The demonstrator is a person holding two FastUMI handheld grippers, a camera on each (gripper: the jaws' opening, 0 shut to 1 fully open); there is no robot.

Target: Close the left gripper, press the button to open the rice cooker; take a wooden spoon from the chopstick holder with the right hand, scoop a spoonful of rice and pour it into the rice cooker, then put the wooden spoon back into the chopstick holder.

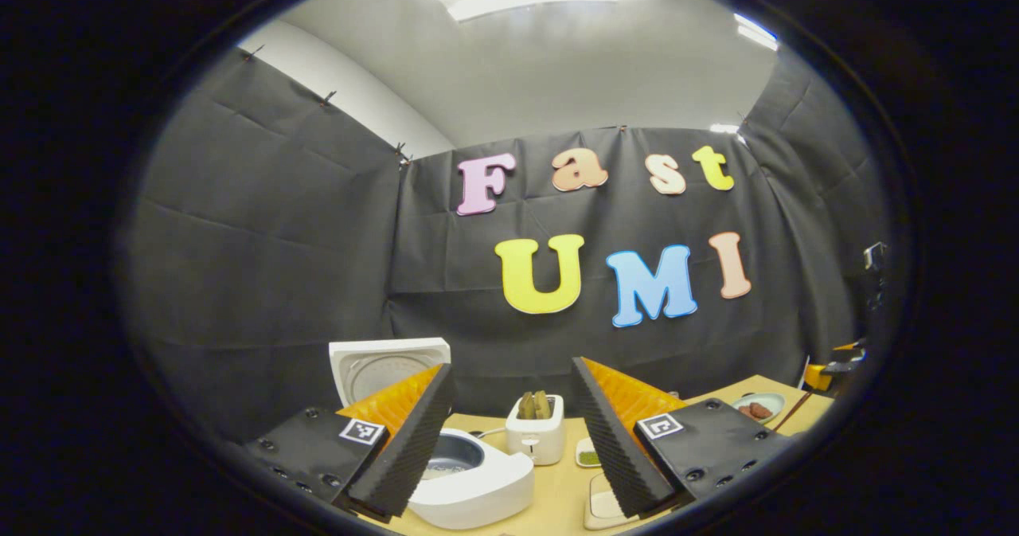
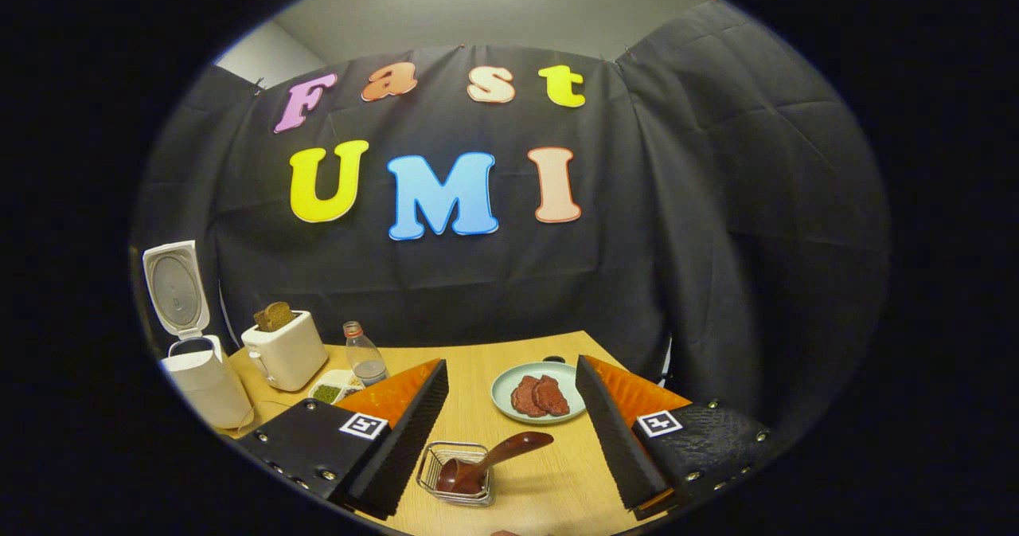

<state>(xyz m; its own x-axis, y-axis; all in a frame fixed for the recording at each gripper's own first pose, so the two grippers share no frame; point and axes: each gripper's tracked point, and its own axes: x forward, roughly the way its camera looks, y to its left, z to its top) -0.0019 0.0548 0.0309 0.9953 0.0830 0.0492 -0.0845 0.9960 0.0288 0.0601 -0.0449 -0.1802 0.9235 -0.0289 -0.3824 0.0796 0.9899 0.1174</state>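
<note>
Left gripper view: left gripper (image 1: 509, 440) jaws apart, above rice cooker (image 1: 470, 480), lid up. Right gripper view: right gripper (image 2: 509, 432) jaws apart, gripping nothing, over wooden spoon (image 2: 493, 460) resting in wire chopstick holder (image 2: 455, 474) on worktop (image 2: 478, 361).

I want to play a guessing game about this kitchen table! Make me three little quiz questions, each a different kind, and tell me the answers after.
1. True or false: the rice cooker has its lid up.
2. Where does the wooden spoon sit? A) on the plate of meat B) in the wire chopstick holder C) in the toaster
3. Fill in: the right tongs are ____, holding nothing.

Key
1. True; the lid stands upright.
2. B; its bowl rests in the holder, and the handle sticks out.
3. Open; the spoon lies between the spread fingers, untouched.
</note>
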